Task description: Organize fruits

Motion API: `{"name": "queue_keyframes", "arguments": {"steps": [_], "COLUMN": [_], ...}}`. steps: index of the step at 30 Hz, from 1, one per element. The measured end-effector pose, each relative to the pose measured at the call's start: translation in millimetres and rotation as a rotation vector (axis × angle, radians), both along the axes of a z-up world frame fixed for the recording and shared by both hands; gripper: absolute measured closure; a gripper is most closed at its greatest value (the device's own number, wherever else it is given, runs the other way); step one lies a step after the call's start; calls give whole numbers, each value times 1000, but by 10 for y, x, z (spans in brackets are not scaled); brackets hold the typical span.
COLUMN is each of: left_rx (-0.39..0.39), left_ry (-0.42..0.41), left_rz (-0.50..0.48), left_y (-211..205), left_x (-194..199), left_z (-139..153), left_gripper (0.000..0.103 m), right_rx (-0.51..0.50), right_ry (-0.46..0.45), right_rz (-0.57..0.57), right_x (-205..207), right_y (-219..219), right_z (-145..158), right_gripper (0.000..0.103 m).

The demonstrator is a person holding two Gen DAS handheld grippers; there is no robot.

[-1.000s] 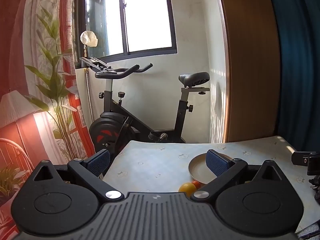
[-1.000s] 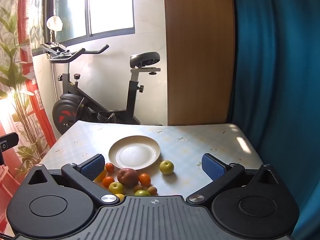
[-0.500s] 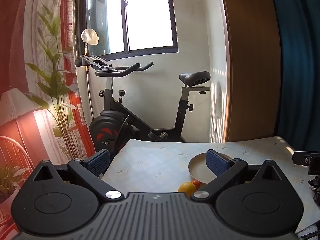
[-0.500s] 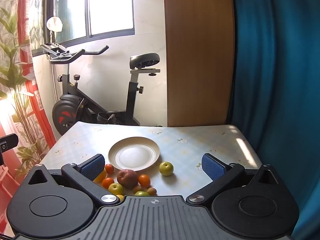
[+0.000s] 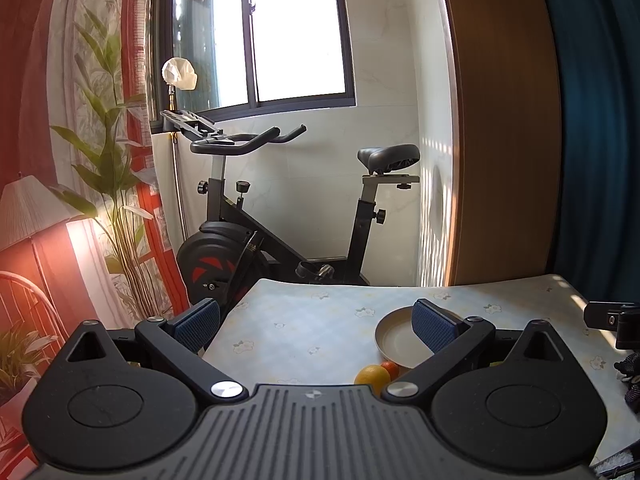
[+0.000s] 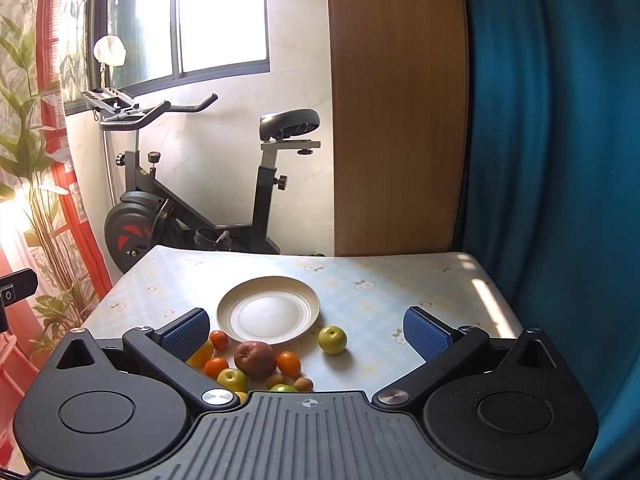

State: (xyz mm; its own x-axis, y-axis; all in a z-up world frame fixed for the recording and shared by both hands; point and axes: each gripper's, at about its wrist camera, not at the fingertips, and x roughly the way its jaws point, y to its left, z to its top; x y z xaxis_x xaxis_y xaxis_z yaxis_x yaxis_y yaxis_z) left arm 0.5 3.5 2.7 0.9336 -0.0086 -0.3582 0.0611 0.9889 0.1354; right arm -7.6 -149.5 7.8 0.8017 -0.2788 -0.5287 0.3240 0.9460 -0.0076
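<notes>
Barely shifted since a second before: both views crept a touch nearer the bench (image 6: 420, 280), nothing on it disturbed. Nearest in the right wrist view, right hand-held gripper (image 6: 306, 330) held above the near edge, fingers spread wide, nothing between them. Just beyond, a loose cluster of fruits: red apple (image 6: 255, 357) at the centre, yellow-green apple (image 6: 232, 379) and orange mandarin (image 6: 216, 366) to its left, another mandarin (image 6: 288, 362) to its right, small brownish fruits (image 6: 303, 384) nearest the camera. Set apart to the right, a lone green apple (image 6: 332, 339), stem dimple upward. Farther on, empty cream plate (image 6: 268, 309), rim close to the cluster. In the left wrist view, left hand-held gripper (image 5: 316, 320) likewise parted and empty, off the bench's left corner, with a yellow fruit (image 5: 372, 375) and a mandarin beside the plate's rim (image 5: 384, 332). Farthest, exercise bike (image 6: 192, 196) under the window. No long axis worth aligning on such round fruits; any approach angle likely fine. Probably best begun with the lone green apple: clear space around it, pads closed level across its widest girth, gently, then lowered, not dropped, onto the plate to avoid rolling.
</notes>
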Motion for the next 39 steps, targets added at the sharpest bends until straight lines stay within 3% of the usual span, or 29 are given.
{"name": "queue_keyframes", "arguments": {"steps": [39], "left_rx": [-4], "left_ry": [4], "left_rz": [-6], "left_y": [-7], "left_x": [13], "left_z": [-15], "left_gripper": [0], "right_rx": [0], "right_ry": [-5], "right_rz": [0], "right_x": [3], "right_y": [-27], "right_z": [28], "right_gripper": [0]}}
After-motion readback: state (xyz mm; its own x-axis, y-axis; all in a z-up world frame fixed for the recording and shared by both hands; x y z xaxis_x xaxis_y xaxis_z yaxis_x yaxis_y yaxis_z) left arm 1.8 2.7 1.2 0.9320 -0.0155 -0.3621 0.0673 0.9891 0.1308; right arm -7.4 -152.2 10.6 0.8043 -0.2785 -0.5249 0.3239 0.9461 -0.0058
